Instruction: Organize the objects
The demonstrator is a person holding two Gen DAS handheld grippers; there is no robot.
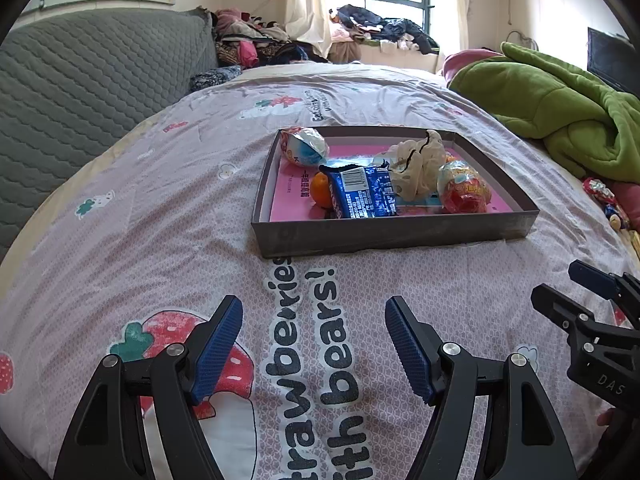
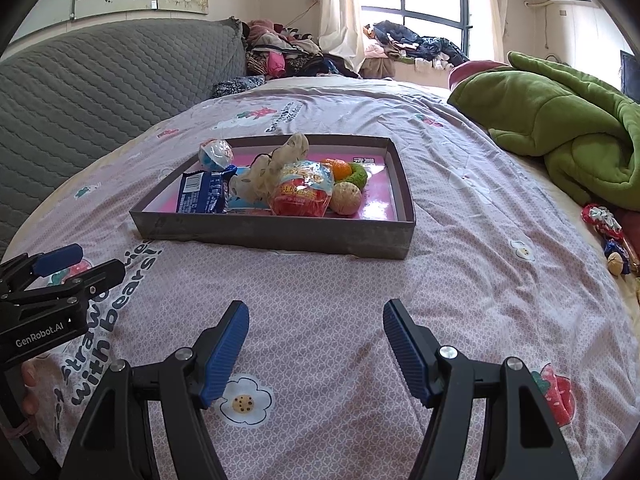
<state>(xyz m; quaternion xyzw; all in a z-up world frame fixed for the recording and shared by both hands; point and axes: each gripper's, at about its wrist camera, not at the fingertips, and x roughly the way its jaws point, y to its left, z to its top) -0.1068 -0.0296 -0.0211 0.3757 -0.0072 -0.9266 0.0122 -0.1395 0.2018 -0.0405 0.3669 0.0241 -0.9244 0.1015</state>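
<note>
A shallow grey box (image 1: 392, 232) (image 2: 276, 236) with a pink floor sits on the bed. Inside it lie a blue snack packet (image 1: 362, 194) (image 2: 202, 194), a red-and-blue wrapped egg (image 1: 464, 188) (image 2: 302, 194), a blue-and-white wrapped egg (image 1: 304, 146) (image 2: 216, 154), a crumpled beige cloth (image 1: 418, 164) (image 2: 276, 160), an orange (image 1: 320, 196) (image 2: 340, 168), a green ring (image 2: 359, 176) and a tan ball (image 2: 346, 199). My left gripper (image 1: 314, 340) and right gripper (image 2: 316, 340) both hover open and empty over the quilt, short of the box.
A green blanket (image 1: 560, 108) (image 2: 568, 128) is heaped at the right. Wrapped sweets (image 2: 608, 232) lie loose near the bed's right edge. A grey quilted headboard (image 1: 80, 80) rises on the left, and piled clothes (image 1: 256, 40) sit behind the bed.
</note>
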